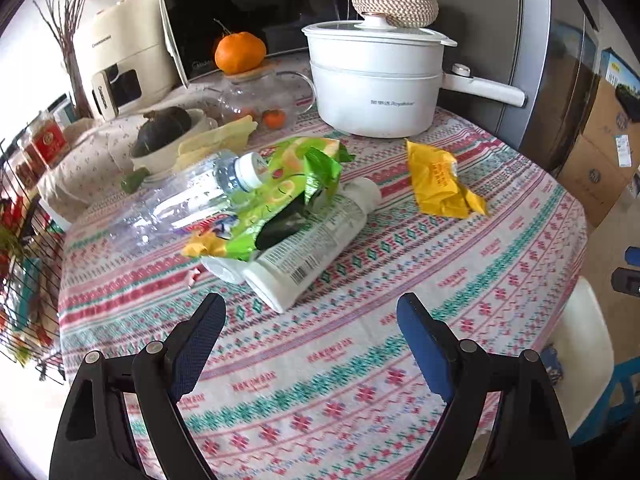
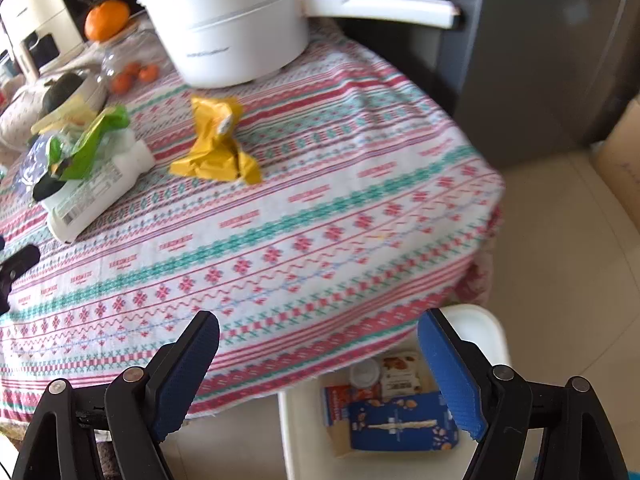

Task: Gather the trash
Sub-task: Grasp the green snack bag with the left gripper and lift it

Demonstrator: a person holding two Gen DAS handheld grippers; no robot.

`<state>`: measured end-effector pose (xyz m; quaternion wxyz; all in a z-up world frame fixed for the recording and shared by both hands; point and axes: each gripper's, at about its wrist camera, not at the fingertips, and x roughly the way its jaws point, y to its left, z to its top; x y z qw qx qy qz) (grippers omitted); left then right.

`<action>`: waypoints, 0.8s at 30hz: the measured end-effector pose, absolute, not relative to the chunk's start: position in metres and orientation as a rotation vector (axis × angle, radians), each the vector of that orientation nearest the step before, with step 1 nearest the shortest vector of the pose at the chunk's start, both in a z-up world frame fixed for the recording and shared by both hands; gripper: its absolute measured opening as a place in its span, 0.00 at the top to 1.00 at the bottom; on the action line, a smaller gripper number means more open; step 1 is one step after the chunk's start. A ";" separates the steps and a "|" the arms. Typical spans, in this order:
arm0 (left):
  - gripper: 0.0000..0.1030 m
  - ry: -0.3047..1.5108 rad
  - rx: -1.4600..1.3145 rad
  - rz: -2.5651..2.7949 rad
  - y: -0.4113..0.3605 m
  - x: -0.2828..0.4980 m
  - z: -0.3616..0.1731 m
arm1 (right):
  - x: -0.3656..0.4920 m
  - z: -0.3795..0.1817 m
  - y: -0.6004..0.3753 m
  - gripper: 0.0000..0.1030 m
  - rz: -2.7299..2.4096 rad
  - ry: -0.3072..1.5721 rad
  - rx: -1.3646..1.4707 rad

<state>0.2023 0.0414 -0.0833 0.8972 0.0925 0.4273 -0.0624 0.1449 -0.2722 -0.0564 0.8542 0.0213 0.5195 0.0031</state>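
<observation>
Left wrist view: the left gripper (image 1: pixel 311 312) is spread wide and empty; just ahead lie a white bottle (image 1: pixel 308 240), green wrapper (image 1: pixel 280 196) and clear bottle (image 1: pixel 180 200), with a yellow wrapper (image 1: pixel 438 180) ahead-right.

Right wrist view: the right gripper (image 2: pixel 318 332) gapes empty over the table edge (image 2: pixel 360 320), the bin (image 2: pixel 484 320) below it; the yellow wrapper (image 2: pixel 216 148) lies ahead-left.

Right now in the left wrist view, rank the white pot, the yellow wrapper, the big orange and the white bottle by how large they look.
1. white pot
2. white bottle, though it lies nearer the camera
3. yellow wrapper
4. big orange, farthest back, so possibly understated
</observation>
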 end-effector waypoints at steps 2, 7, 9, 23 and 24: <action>0.14 0.869 0.241 -0.128 0.046 0.212 -0.090 | 0.152 -0.062 -0.263 0.18 0.019 1.105 0.027; 0.25 0.837 0.374 -0.132 0.046 0.236 -0.105 | 0.164 -0.070 -0.248 0.17 0.024 1.109 -0.019; 0.31 0.831 0.412 -0.144 0.043 0.245 -0.109 | 0.169 -0.074 -0.246 0.17 0.020 1.118 -0.024; 1.00 0.822 0.452 -0.119 0.038 0.236 -0.102 | 0.195 -0.098 -0.255 0.18 -0.019 1.154 -0.055; 1.00 0.820 0.418 -0.118 0.041 0.230 -0.096 | 0.197 -0.099 -0.256 0.18 -0.018 1.151 -0.048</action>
